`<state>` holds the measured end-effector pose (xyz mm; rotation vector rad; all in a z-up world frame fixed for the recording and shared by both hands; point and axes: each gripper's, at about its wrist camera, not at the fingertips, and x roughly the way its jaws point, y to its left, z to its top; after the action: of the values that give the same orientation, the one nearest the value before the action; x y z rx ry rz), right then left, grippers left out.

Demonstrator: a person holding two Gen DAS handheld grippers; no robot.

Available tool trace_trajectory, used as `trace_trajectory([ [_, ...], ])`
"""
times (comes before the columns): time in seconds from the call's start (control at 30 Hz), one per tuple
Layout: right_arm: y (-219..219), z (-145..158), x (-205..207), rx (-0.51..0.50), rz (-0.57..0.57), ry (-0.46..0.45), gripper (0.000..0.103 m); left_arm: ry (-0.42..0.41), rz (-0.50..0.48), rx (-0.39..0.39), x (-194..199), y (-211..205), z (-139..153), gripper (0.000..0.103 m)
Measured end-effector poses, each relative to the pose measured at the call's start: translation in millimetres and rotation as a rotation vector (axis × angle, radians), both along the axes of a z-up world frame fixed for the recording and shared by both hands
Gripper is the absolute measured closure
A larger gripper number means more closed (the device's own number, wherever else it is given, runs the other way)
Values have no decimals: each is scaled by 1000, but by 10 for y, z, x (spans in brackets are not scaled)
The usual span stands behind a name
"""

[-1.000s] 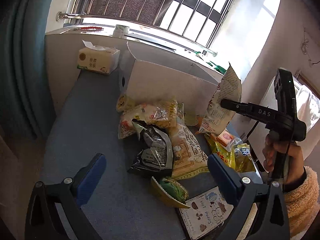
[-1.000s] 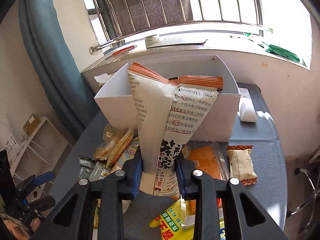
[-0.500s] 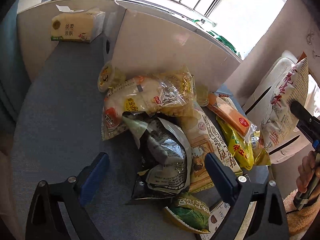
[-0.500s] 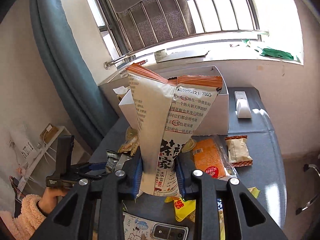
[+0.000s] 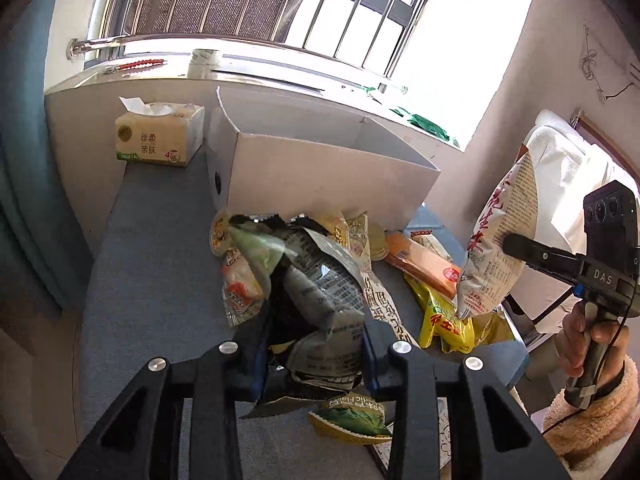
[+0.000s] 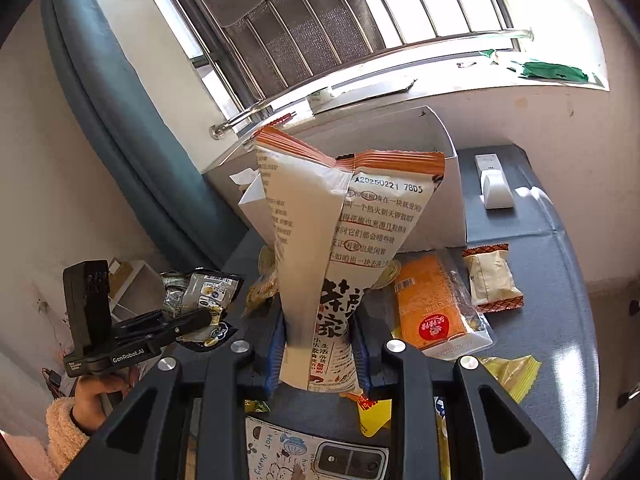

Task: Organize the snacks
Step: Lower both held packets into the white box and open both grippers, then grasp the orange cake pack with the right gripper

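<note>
My left gripper (image 5: 314, 344) has a crumpled silver-and-black snack bag (image 5: 320, 300) between its blue pads, and its jaws are closing on it. The right wrist view shows that bag (image 6: 200, 284) hanging from the left gripper (image 6: 200, 316), clear of the pile. My right gripper (image 6: 318, 348) is shut on a tall white bag with an orange top seal (image 6: 340, 220), held upright in front of the open white cardboard box (image 6: 448, 184). In the left wrist view this white bag (image 5: 500, 248) hangs to the right of the box (image 5: 320, 176).
Loose snacks lie before the box on the blue-grey table (image 5: 160, 280): an orange packet (image 6: 428, 304), a yellow packet (image 5: 444, 320), a green one (image 5: 352, 420) and a beige one (image 6: 492, 280). A tissue pack (image 5: 156, 140) stands left of the box, a white remote (image 6: 494, 184) to its right.
The left gripper's jaws went from wide open to closed around the silver bag, which now sits higher than the pile. The right gripper drew back from the box with its white bag.
</note>
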<state>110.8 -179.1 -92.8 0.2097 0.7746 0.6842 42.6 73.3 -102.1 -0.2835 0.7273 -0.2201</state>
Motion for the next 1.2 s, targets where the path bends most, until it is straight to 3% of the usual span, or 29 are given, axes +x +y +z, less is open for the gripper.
trace_trajectory([
  [0.23,133,302,492,41,-3,-29,71,-152,-11,-3,484,5,607,64],
  [0.37,149,460,999,108,-55,-9,71,-185,6,-68,992,69,861,64],
  [0.5,217,598,1530,180,-84,58,71,-174,29,-47,1531,77,993,64],
  [0.67,423,595,2018,73,-96,114,70,-74,13,-3,2049,40,832,63],
  [0.7,457,549,2094,64,-87,135,68,-60,32,20,2103,29,778,60],
  [0.73,486,495,2157,55,-80,163,62,-42,53,43,2152,21,730,46],
  [0.77,504,431,2225,53,-73,198,37,-11,70,50,2210,27,673,29],
  [0.8,507,369,2268,58,-83,226,19,26,76,40,2224,43,596,1],
  [0.83,486,328,2281,67,-100,237,0,34,77,24,2227,68,551,0],
  [0.93,342,304,2224,106,-156,208,0,27,96,19,2081,133,484,0],
  [1.2,231,443,1864,75,-114,113,0,-45,119,100,1634,171,722,0],
])
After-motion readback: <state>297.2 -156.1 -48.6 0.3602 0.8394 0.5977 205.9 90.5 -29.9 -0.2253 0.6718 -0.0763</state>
